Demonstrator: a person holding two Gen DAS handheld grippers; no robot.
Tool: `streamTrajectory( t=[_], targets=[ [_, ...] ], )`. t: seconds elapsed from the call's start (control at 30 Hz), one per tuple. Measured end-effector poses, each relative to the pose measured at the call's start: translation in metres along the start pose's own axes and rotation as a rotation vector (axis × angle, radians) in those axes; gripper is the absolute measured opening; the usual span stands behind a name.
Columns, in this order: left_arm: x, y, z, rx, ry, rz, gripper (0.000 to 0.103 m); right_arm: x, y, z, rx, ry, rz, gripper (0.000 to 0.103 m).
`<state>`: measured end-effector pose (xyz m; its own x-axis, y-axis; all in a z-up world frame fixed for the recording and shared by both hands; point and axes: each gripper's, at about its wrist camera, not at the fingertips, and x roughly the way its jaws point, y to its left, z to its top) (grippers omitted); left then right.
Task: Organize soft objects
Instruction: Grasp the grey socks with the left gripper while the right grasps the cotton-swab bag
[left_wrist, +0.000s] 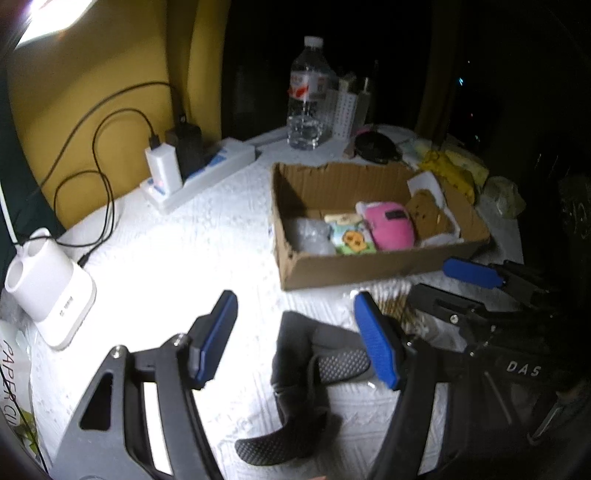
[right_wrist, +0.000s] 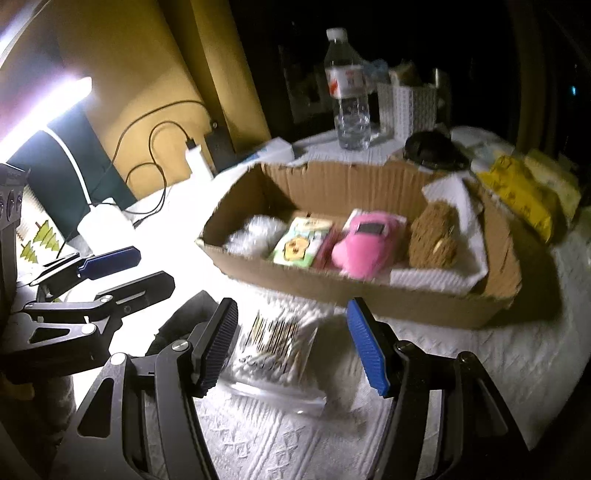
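A cardboard box sits on the white cloth. It holds a pink plush, a brown plush, a printed packet and bubble wrap. My left gripper is open above a dark grey sock lying flat. My right gripper is open over a clear bag of cotton swabs. The right gripper also shows in the left wrist view, and the left gripper in the right wrist view.
A water bottle, a white basket, a black object and yellow packets stand behind the box. A power strip with chargers and a white holder are at left.
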<state>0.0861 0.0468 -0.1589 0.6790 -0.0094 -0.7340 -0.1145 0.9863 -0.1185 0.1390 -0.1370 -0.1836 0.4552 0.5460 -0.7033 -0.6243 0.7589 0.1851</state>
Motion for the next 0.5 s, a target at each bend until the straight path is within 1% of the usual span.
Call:
streamTrajectory(
  t=[0.2,0.33,0.5],
  targets=[
    [0.01,0.0,-0.009,0.002,0.033,-0.011,0.067,0.01,-0.001,-0.009,0.017,0.033,0.006,0.065],
    [0.023,0.001,-0.021,0.0,0.084,-0.014,0.067,0.018,-0.002,-0.014,0.027,0.054,0.005,0.065],
    [0.033,0.006,-0.032,-0.006,0.129,-0.005,0.067,0.031,-0.001,-0.019,0.031,0.085,0.012,0.065]
  ],
)
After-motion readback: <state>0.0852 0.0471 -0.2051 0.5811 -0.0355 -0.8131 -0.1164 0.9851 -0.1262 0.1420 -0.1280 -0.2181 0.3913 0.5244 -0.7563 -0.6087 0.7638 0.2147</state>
